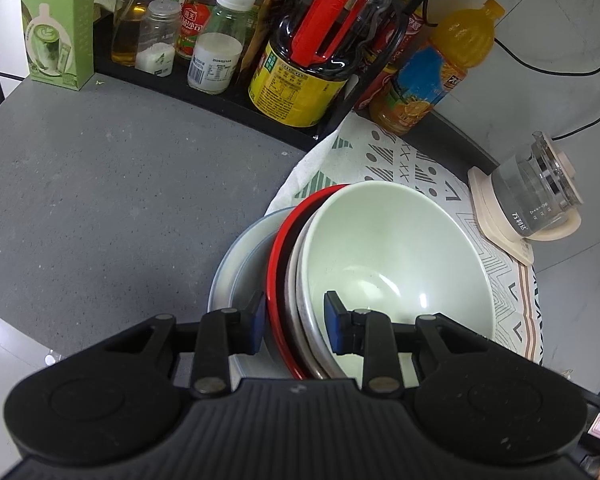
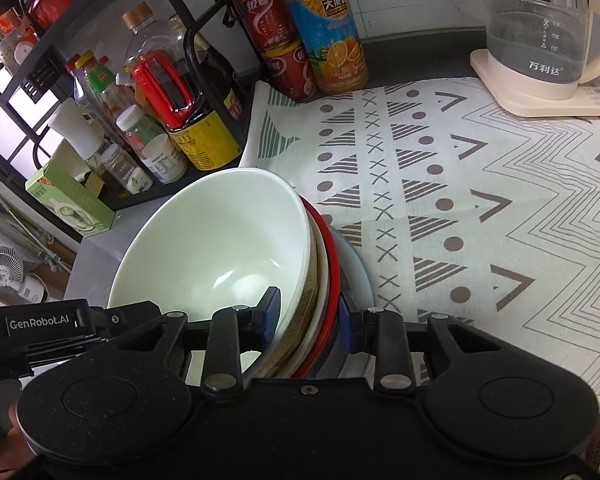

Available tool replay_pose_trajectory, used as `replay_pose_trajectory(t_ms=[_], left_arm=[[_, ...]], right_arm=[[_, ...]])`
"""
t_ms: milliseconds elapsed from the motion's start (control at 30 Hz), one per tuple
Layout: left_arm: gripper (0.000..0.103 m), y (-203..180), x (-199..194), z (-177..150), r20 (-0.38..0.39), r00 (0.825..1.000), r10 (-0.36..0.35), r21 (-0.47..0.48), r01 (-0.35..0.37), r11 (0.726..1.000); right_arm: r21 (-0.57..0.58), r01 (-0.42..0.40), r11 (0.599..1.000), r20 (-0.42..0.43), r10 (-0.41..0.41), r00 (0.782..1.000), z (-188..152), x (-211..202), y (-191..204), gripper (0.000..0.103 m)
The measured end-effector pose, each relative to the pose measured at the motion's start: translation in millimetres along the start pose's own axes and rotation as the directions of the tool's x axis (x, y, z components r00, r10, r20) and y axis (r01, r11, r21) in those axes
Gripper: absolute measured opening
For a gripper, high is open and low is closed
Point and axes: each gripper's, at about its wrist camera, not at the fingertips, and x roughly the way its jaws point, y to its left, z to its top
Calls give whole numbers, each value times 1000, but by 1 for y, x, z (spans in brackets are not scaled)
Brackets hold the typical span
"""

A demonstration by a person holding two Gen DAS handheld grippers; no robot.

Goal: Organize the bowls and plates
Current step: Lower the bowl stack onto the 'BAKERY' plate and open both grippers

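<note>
The stack point(image 1: 300, 280) of nested bowls and plates hung tilted over the edge of a patterned cloth point(image 2: 440, 200) on a grey speckled counter point(image 1: 120, 200), held from both sides. A black rack point(image 1: 220, 92) of oil, sauce and spice bottles stood behind, with an orange-juice bottle point(image 2: 328, 40), red cans point(image 2: 276, 40) and a glass kettle point(image 2: 540, 28) along the white tiled wall. A pale green bowl point(image 1: 392, 256) sat innermost, backed by a white dish, a red-rimmed plate point(image 1: 280, 248) and a grey-blue plate point(image 1: 232, 264). The left gripper point(image 1: 296, 324) clamped the stack's rims on one side, and the right gripper point(image 2: 312, 316) clamped them on the opposite side.
</note>
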Motion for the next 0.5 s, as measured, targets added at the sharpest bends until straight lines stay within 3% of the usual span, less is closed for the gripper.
replay_pose_trajectory(t_ms=[200, 367, 433, 500], left_arm=[[29, 4, 0, 4, -13, 1000, -20, 1, 20, 1000], [38, 1, -10, 5, 11, 1000, -19, 46, 18, 999], [54, 1, -13, 5, 12, 1000, -15, 48, 15, 999], [68, 0, -17, 4, 29, 1000, 0, 64, -2, 998]], right_arm=[[4, 12, 1000, 19, -12, 1000, 0, 2, 3, 30], [43, 8, 999, 42, -10, 999, -3, -3, 1, 38], [49, 20, 999, 69, -23, 997, -6, -10, 2, 55], [58, 28, 998, 98, -33, 995, -9, -18, 2, 65]])
